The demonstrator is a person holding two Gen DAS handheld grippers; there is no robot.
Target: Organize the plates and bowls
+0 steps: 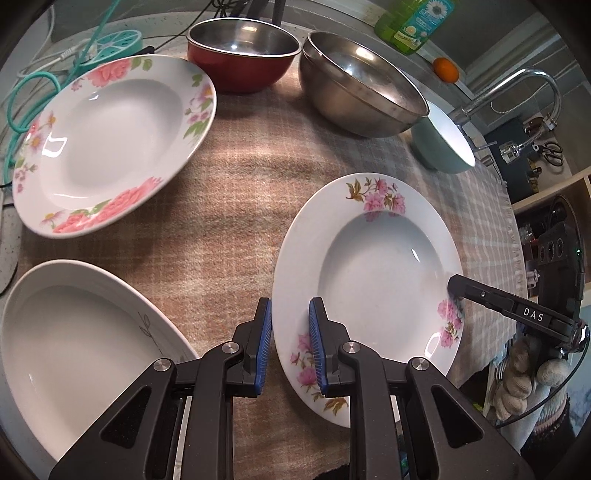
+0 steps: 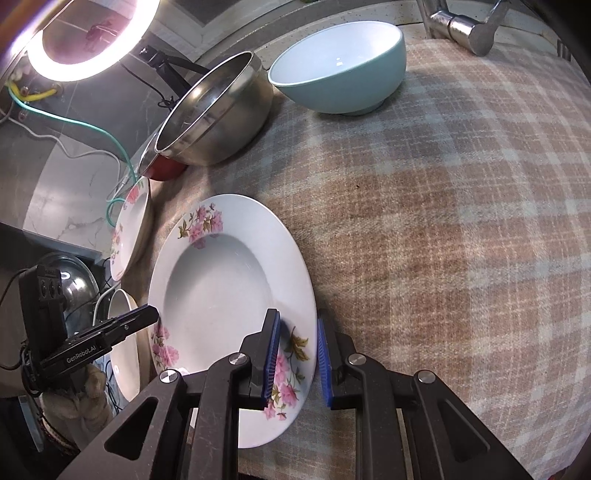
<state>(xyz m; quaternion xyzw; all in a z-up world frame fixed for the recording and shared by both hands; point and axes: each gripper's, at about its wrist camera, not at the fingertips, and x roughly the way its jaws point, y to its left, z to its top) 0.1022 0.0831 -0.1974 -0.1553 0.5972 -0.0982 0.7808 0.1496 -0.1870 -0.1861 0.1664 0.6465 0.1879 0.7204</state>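
Observation:
A white deep plate with pink flower sprigs [image 1: 384, 269] [image 2: 218, 291] is held by both grippers at opposite rims over the checked cloth [image 1: 229, 206]. My left gripper [image 1: 291, 345] is shut on its left rim, one blue pad on top and one underneath. On the opposite rim my right gripper [image 2: 298, 363] is shut the same way. A rose-patterned plate [image 1: 110, 144] lies at the back left. A plain white plate [image 1: 74, 350] sits at the front left. At the back stand a red bowl [image 1: 240, 55], stacked steel bowls [image 1: 362, 85] and a teal bowl [image 2: 340, 62].
A tap [image 1: 517, 88], a green soap bottle [image 1: 413, 22] and an orange [image 1: 446, 69] are behind the bowls. Teal cables [image 1: 29, 96] lie at the far left. A ring light [image 2: 85, 40] glows beyond the counter. Bare cloth [image 2: 461, 240] spreads right of the held plate.

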